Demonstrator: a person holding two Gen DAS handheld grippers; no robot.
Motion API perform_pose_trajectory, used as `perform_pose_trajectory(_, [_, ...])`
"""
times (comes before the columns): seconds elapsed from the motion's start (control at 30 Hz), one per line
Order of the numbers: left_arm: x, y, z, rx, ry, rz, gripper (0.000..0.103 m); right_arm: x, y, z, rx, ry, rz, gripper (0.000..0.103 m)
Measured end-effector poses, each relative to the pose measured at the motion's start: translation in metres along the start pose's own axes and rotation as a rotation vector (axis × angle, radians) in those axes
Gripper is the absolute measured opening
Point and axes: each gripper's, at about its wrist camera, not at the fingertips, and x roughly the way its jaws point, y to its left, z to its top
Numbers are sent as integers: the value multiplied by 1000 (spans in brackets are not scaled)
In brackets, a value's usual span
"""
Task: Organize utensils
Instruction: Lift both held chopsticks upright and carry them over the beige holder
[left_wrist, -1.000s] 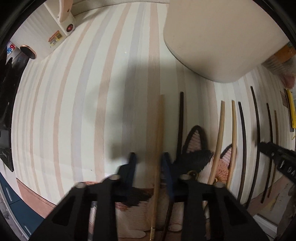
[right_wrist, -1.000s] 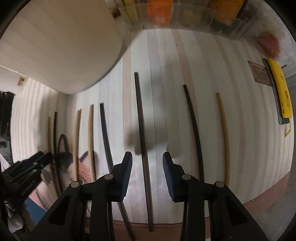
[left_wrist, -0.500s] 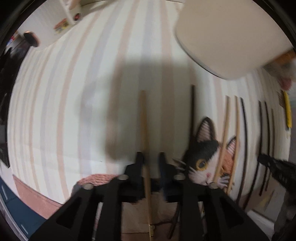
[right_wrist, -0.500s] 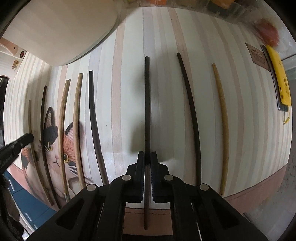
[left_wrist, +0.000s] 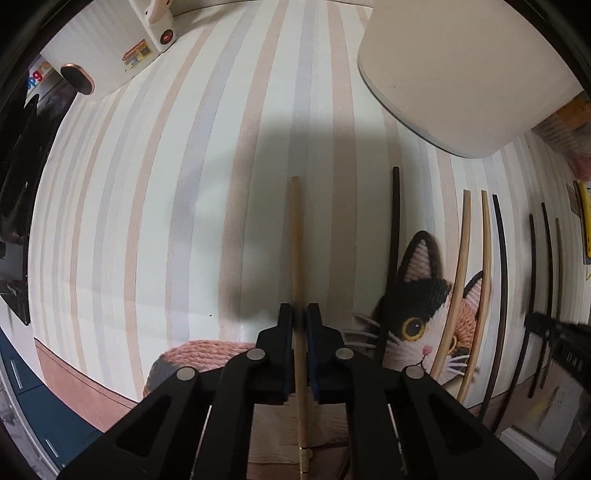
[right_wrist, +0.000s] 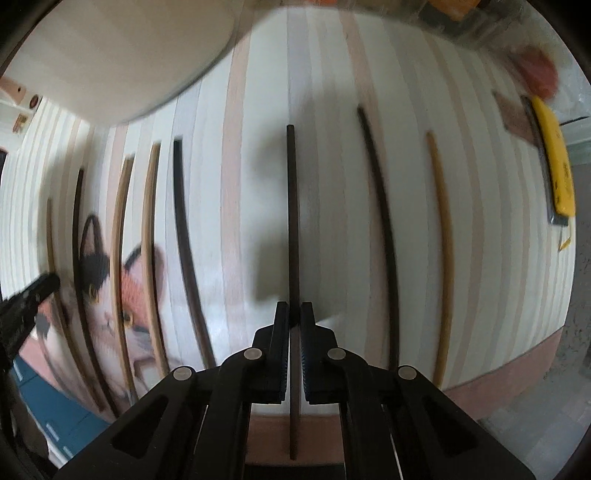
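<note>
both clenched, left gripper (left_wrist: 300, 314) on tan chopstick (left_wrist: 295, 236), right gripper (right_wrist: 294, 312) on dark chopstick (right_wrist: 292, 206)

2 wrist views, close above striped mat (left_wrist: 155, 206), sharing chopstick row (right_wrist: 184, 236).
</note>
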Motion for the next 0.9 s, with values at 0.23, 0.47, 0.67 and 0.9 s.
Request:
perform_pose_trajectory(0.23, [-4,13,3,16,12,10,5,-2,-1,11,8,23,-18,7])
perform_pose_trajectory(0.47, [1,-1,13,15,20,28,5,-1,4,27,16,9,-25,7])
perform_pose_trajectory(0.67, [-1,-11,16,12,3,65,4,8,16,16,36,-27,-29,6])
perform_pose_trajectory(0.9, [-30,-24,11,25,-76,67,4,-12,9,-12,44,-102,5,6])
